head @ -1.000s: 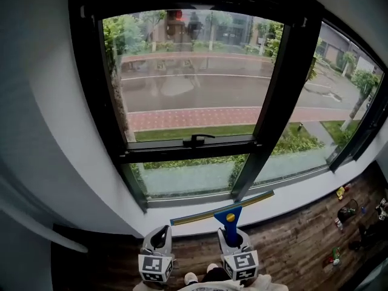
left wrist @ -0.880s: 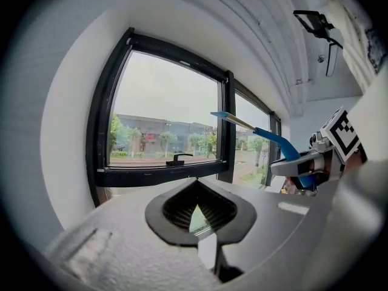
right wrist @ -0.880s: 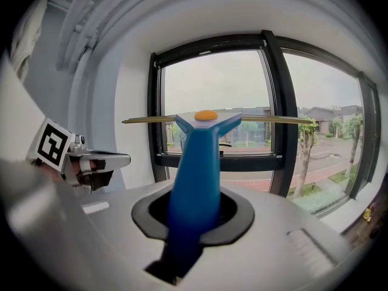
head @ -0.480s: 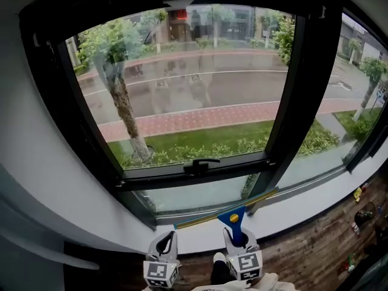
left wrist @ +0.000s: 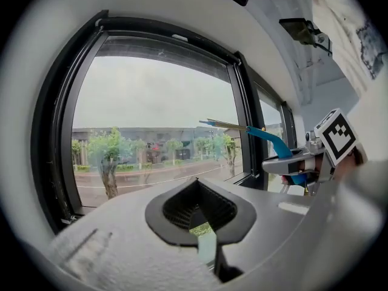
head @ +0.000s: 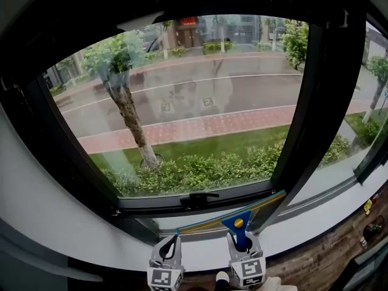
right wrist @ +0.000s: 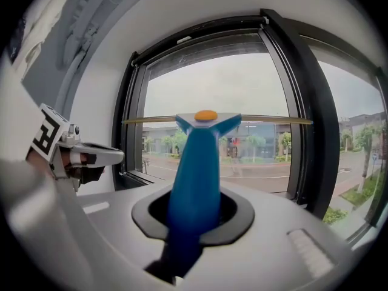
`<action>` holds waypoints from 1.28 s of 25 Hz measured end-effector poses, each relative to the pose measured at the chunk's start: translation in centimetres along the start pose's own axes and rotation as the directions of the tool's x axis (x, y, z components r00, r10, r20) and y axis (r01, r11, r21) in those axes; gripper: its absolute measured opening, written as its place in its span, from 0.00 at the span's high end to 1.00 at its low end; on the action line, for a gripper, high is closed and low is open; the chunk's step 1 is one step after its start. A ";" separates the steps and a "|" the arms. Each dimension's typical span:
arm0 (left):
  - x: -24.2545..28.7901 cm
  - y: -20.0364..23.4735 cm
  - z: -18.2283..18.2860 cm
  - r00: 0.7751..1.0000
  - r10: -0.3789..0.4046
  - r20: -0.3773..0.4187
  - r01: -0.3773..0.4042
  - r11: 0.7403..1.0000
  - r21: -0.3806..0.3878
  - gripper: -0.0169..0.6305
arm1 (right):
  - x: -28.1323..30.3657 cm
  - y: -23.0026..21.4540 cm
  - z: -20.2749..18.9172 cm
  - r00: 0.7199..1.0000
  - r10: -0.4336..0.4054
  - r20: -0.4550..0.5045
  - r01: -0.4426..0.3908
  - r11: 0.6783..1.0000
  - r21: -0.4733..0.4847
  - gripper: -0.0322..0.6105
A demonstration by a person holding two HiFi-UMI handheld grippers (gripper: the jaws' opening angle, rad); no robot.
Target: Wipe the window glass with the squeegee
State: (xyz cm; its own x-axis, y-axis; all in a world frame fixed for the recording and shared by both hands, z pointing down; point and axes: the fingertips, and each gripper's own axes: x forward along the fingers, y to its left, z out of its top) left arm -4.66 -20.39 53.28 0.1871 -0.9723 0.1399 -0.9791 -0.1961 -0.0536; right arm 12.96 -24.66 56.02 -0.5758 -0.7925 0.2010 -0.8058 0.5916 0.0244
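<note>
A blue-handled squeegee (head: 236,224) stands upright in my right gripper (head: 241,242), which is shut on its handle. Its long blade (head: 267,204) lies tilted across the bottom of the black window frame (head: 303,120), below the window latch (head: 197,197). The big glass pane (head: 200,114) shows a street, a tree and hedges. In the right gripper view the squeegee (right wrist: 197,174) rises from between the jaws, its blade (right wrist: 260,120) level before the glass. My left gripper (head: 174,240) is shut on nothing, just left of the squeegee. From the left gripper view the squeegee (left wrist: 273,141) is at the right.
A white sill (head: 315,217) runs under the window, with wooden floor (head: 327,259) below it. Small objects (head: 370,208) lie on the floor at the far right. A white wall (head: 36,211) flanks the window on the left, and a second pane (head: 370,96) continues to the right.
The window has grown larger and nearer in the head view. The squeegee blade has risen from in front of the sill to the bottom frame. Both grippers have kept their grip states.
</note>
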 end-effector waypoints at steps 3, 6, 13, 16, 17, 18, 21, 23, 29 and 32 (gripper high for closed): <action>0.7 1.0 -0.2 1.000 0.014 -0.011 -0.014 1.000 -0.010 0.97 | 1.2 -0.7 0.6 1.000 -0.016 0.010 0.016 1.000 0.026 0.83; 2.2 2.2 0.8 1.000 0.007 0.004 -0.007 1.000 0.002 0.97 | 2.5 -1.4 2.3 0.998 -0.044 0.038 0.043 0.999 0.018 0.83; 5.3 5.7 7.2 0.994 -0.001 0.106 0.000 1.000 0.005 0.97 | 5.1 -3.6 10.6 0.984 -0.092 0.155 0.098 0.995 -0.030 0.83; 6.2 6.1 12.4 0.984 -0.033 0.176 0.030 0.999 0.018 0.97 | 5.7 -5.1 16.2 0.965 -0.101 0.243 0.113 0.993 -0.036 0.83; 6.3 6.2 14.4 0.979 -0.039 0.200 0.031 0.999 0.044 0.97 | 5.8 -5.6 18.1 0.957 -0.104 0.271 0.119 0.992 -0.040 0.83; 6.3 6.2 16.2 0.974 -0.043 0.220 0.027 0.997 0.074 0.97 | 6.0 -6.1 20.0 0.949 -0.109 0.296 0.129 0.991 -0.046 0.83; 6.6 7.0 21.3 0.961 -0.042 0.274 0.006 0.992 0.130 0.97 | 6.2 -7.8 25.9 0.919 -0.142 0.367 0.178 0.982 -0.066 0.83; 7.0 7.8 24.3 0.956 -0.043 0.291 0.000 0.989 0.146 0.97 | 6.3 -8.8 29.8 0.902 -0.162 0.400 0.204 0.977 -0.065 0.83; 7.7 8.8 34.5 0.923 -0.079 0.377 -0.027 0.963 0.267 0.97 | 6.9 -10.5 39.3 0.880 -0.169 0.443 0.218 0.974 -0.062 0.83; 8.1 8.1 38.7 0.910 -0.113 0.398 0.003 0.964 0.267 0.97 | 7.5 -10.8 43.0 0.876 -0.163 0.453 0.216 0.974 -0.067 0.83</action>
State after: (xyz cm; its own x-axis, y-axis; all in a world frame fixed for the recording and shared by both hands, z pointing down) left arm -8.03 -34.81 15.75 0.3130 -0.9133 -0.2606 -0.9219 -0.2261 -0.3147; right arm 11.36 -43.40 15.13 -0.4359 -0.8581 -0.2716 -0.9000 0.4153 0.1323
